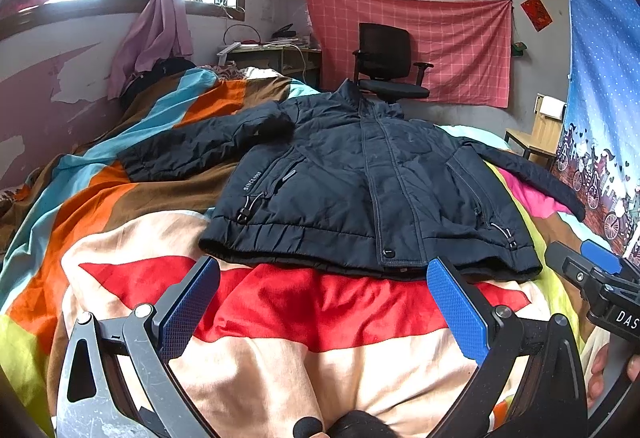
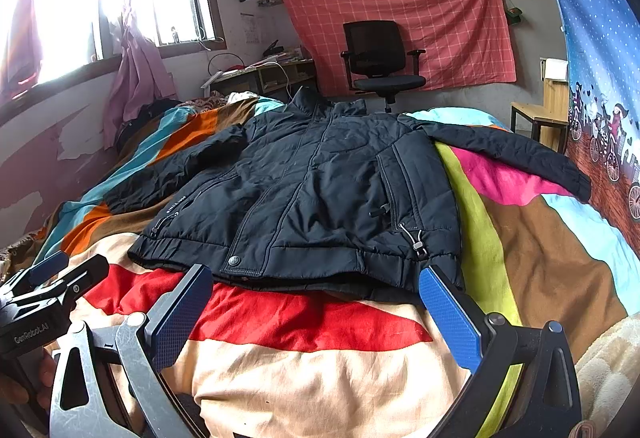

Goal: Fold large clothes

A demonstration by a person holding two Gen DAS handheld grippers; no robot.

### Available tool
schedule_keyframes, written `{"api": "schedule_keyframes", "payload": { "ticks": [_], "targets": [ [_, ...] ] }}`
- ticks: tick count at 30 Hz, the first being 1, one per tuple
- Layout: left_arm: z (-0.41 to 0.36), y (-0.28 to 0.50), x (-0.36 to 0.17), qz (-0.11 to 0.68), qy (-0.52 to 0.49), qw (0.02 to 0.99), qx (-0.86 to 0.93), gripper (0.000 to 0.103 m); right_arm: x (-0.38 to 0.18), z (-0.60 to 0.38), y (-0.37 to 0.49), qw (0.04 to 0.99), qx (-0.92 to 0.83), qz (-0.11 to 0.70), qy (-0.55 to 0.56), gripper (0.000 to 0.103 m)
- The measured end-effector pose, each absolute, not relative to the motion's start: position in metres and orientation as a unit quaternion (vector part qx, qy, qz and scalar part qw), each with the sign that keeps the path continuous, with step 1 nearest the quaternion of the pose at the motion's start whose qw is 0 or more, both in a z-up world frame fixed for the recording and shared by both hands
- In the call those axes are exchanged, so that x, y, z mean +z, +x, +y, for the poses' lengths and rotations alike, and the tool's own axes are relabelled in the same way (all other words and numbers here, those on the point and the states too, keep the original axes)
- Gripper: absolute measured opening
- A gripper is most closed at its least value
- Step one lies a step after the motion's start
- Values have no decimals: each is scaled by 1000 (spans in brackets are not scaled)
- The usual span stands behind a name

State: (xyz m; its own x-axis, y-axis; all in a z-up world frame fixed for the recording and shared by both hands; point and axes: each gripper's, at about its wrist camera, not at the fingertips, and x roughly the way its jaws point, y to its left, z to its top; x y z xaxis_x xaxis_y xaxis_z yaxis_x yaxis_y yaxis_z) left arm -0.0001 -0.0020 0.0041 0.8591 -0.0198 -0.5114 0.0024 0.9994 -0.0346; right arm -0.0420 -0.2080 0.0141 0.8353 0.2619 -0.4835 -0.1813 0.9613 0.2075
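Both claws hover spread wide and empty over the near end of the bed: the left claw (image 1: pixel 324 302) faces the jacket's hem near the front snap, and the right claw (image 2: pixel 316 308) faces the hem toward the right-hand pocket. Neither touches cloth. Each claw also shows at the edge of the other's view, so they sit close together, side by side.

Spread flat and zipped up on the striped blanket (image 1: pixel 280 318) lies the dark navy padded jacket (image 1: pixel 360 173), front side up, collar pointing toward the office chair (image 1: pixel 386 61) beyond the bed. Its left sleeve (image 1: pixel 192 149) runs out over the orange and brown stripes; its right sleeve (image 2: pixel 512 153) stretches across the pink patch toward the patterned curtain (image 2: pixel 600 85).

Nothing looks folded yet, so the first step is likely bringing a sleeve in across the chest. To do it well, each claw should go wide to its own cuff instead of starting at the hem, pinching the cuff's full thickness so the slick padded shell does not slip out. Lift only enough to clear the body, then lay the sleeve straight across, parallel to the hem. The filling will probably spring back, so press the crease at the shoulder before letting go. The blanket beneath is soft and rumpled; catching it along with the cuff is the main risk.
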Motion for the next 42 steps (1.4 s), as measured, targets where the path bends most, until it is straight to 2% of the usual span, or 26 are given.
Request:
{"api": "schedule_keyframes", "payload": {
  "ticks": [42],
  "targets": [
    [0,-2,4,264,-18,964,-3,101,15,-213,-41,955,114,263,81,103]
  ]
}}
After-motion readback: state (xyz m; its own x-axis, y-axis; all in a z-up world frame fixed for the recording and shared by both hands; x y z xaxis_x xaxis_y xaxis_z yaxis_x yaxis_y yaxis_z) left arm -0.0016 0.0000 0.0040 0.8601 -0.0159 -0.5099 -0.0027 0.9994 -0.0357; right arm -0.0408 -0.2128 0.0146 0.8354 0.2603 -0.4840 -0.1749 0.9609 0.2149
